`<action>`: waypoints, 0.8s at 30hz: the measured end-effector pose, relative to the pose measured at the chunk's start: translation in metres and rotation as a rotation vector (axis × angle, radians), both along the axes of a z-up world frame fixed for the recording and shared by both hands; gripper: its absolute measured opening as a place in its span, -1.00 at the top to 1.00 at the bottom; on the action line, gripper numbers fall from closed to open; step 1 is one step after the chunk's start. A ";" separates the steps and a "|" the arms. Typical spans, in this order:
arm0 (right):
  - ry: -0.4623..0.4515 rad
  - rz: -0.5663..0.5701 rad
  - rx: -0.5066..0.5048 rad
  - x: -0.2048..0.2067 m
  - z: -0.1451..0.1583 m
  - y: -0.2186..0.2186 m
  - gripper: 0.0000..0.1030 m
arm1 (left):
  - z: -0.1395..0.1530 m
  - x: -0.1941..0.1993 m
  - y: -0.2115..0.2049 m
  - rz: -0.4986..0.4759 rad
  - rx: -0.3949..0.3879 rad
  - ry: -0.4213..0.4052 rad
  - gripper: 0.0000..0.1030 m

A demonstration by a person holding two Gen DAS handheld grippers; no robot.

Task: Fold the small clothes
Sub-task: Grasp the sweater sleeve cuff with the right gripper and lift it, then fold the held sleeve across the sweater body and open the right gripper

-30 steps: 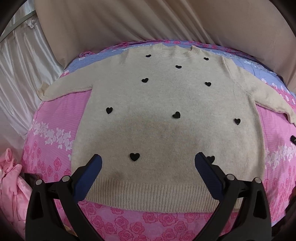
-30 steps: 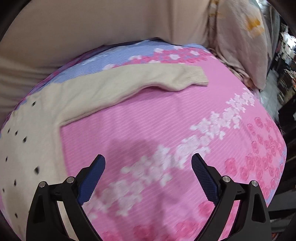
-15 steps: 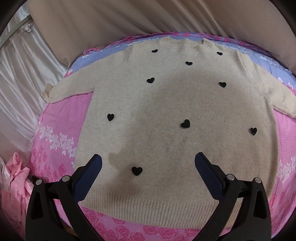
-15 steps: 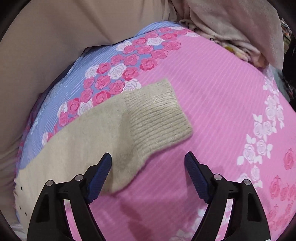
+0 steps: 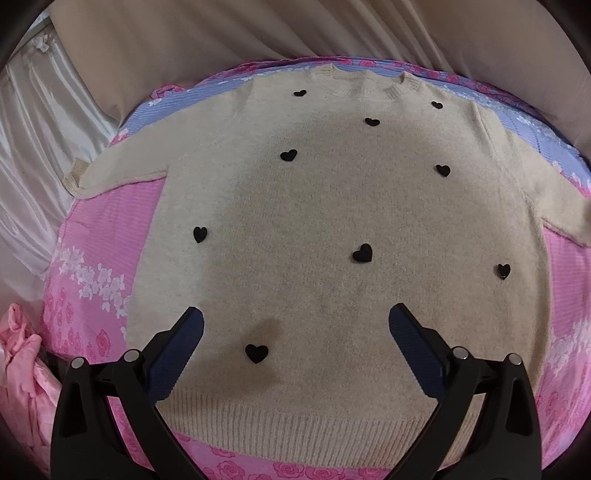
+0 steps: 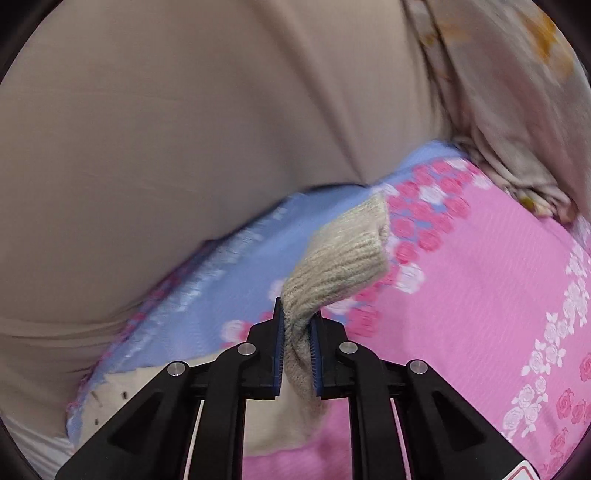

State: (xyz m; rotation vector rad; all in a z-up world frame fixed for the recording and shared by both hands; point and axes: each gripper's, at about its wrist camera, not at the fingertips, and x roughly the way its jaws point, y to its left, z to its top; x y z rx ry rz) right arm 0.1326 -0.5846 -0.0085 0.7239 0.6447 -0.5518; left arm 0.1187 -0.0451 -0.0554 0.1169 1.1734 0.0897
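Note:
A beige knit sweater (image 5: 332,221) with small black hearts lies flat, front up, on a pink floral bedspread (image 5: 99,240). Its left sleeve (image 5: 122,173) stretches out to the side. My left gripper (image 5: 295,328) hovers open over the sweater's lower part, above the ribbed hem, with nothing between its fingers. In the right wrist view my right gripper (image 6: 297,325) is closing, its blue pads pressing on the other sleeve just behind the ribbed cuff (image 6: 343,254). The cuff sticks up off the bed. Part of the sweater body (image 6: 122,402) shows at the lower left.
A beige padded wall (image 5: 258,29) rises behind the bed. Shiny white fabric (image 5: 33,122) hangs at the left, and a crumpled pink cloth (image 5: 22,354) lies at the lower left. A patterned beige blanket (image 6: 498,92) is heaped at the bed's far right corner.
My right gripper went from wide open over the bedspread to the sleeve end, closed on it and raised the cuff. The left gripper drifted a little forward over the sweater, still open.

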 end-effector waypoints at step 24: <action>0.254 1.010 -0.124 0.232 -0.072 0.492 0.73 | 0.001 -0.005 0.129 0.237 -0.269 -0.083 -0.91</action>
